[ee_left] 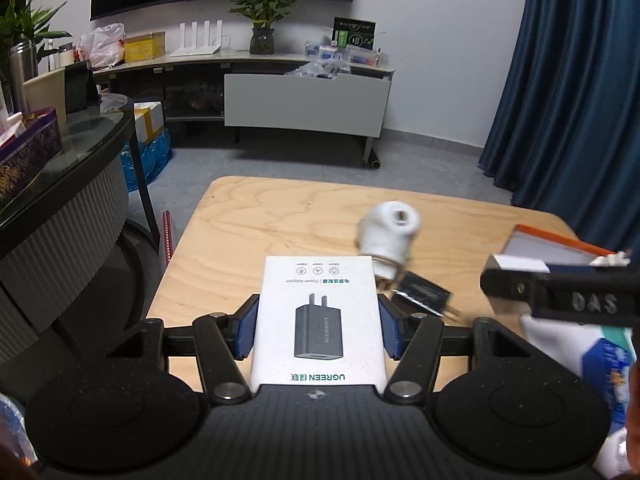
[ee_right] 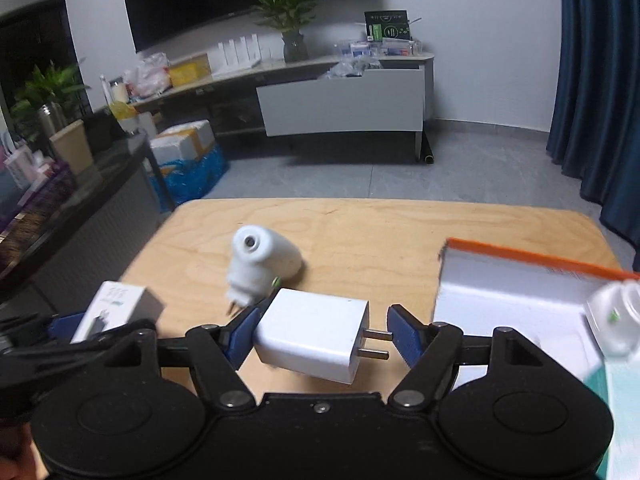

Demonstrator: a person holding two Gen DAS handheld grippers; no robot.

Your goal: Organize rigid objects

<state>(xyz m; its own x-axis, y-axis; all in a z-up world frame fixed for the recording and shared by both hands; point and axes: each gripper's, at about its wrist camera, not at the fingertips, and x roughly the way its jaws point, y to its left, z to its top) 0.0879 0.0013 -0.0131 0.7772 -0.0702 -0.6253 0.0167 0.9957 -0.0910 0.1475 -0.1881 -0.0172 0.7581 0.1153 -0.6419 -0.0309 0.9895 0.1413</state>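
Note:
My left gripper is shut on a white UGREEN power adapter box, its blue pads pressing both long sides above the wooden table. In the right wrist view my right gripper holds a white charger cube lengthwise, one pad on its body, the other at the prong tips. A white plug-in device lies mid-table, and a black adapter lies beside it. The right gripper reaches in from the right of the left wrist view. The left gripper with its box shows at the left of the right wrist view.
An open white box with an orange edge sits at the table's right, with a blurred white round object in it. A teal carton lies near right. A dark glass table stands left; a blue curtain hangs right.

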